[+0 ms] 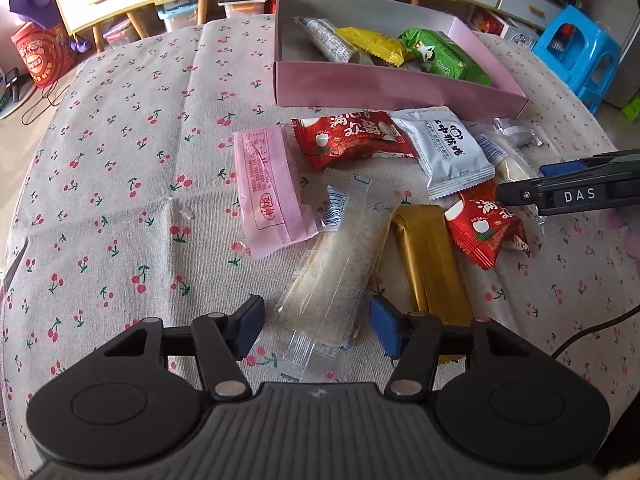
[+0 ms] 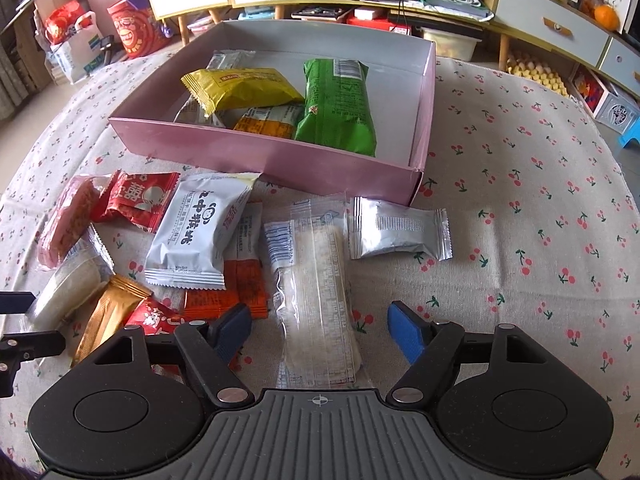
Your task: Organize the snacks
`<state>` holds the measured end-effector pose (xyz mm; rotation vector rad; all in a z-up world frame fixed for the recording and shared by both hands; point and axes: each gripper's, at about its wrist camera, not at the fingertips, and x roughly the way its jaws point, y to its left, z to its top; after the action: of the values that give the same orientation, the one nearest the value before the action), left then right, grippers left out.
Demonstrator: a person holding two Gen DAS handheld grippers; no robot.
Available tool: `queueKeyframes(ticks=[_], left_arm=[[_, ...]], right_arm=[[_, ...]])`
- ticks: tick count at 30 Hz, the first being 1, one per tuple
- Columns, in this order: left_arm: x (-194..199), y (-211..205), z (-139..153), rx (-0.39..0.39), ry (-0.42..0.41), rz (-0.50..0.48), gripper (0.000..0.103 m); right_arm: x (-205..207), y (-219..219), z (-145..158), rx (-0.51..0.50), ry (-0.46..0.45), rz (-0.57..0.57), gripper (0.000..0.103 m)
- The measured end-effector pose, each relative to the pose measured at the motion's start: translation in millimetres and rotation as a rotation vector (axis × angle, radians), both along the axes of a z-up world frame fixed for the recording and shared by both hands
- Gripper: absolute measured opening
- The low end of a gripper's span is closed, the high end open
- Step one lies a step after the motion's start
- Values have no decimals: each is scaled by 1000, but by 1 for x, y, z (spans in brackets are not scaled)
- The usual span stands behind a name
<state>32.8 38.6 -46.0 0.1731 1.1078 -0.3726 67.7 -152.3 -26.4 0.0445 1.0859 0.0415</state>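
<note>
Left gripper (image 1: 316,326) straddles a clear-wrapped bar (image 1: 334,276) on the cherry tablecloth (image 1: 120,184), jaws partly open, pads not pressing. Right gripper (image 2: 320,332) hangs wide open over another clear bar (image 2: 316,280), just short of the pink box (image 2: 280,156).

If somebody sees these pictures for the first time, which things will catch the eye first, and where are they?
Probably the pink box at the far side of the cherry-print tablecloth, with a green packet and a yellow packet inside. In front of it lies a loose heap of snacks, notably a red packet and a white packet. Nearest, a clear-wrapped bar lies between the pads of the open right tool.
</note>
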Motion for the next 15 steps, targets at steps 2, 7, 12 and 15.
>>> queueKeyframes(ticks=[2, 7, 12, 15], left_arm=[[1, -2, -1, 10, -15, -14, 52], [-1, -6, 2, 14, -27, -51, 38], [-3, -7, 4, -31, 9, -62, 35], [-6, -9, 7, -37, 1, -67, 35]], right_arm=[[0, 0, 0, -5, -3, 0, 73], [0, -2, 3, -6, -11, -1, 50], [1, -2, 7, 6, 13, -3, 34], [-1, -2, 11, 31, 30, -11, 33]])
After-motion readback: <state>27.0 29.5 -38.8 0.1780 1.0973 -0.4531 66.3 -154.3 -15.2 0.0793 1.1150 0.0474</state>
